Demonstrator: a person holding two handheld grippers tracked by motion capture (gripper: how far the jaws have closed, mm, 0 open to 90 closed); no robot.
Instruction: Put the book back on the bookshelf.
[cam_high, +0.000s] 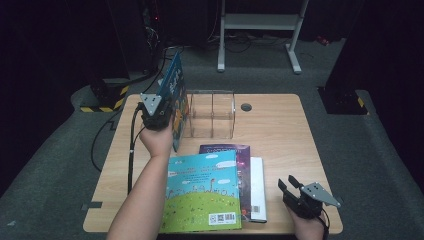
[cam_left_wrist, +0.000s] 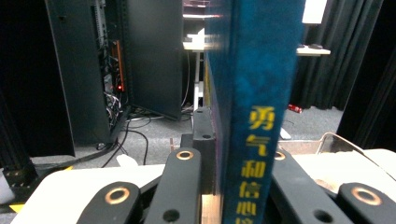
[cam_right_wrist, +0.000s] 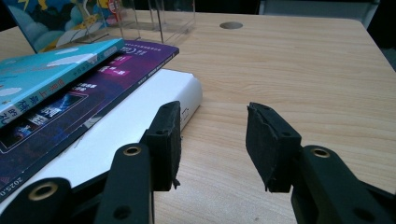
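Note:
My left gripper (cam_high: 161, 116) is shut on a blue picture book (cam_high: 175, 95), held upright on its edge just left of the clear plastic book rack (cam_high: 211, 114). In the left gripper view the book's blue spine (cam_left_wrist: 254, 116) with yellow characters stands between the two black jaws. My right gripper (cam_high: 290, 186) rests open near the table's front right edge, nothing between its fingers (cam_right_wrist: 167, 140). To its left lies a stack: a light-blue and green book (cam_high: 202, 190) on a purple book (cam_high: 243, 170) on a white book (cam_high: 257, 187).
The wooden table (cam_high: 280, 135) has a round cable hole (cam_high: 246, 107) right of the rack. Bare wood (cam_right_wrist: 289, 70) lies ahead of the right gripper. A white metal stand (cam_high: 260, 30) and dark equipment racks stand beyond the table.

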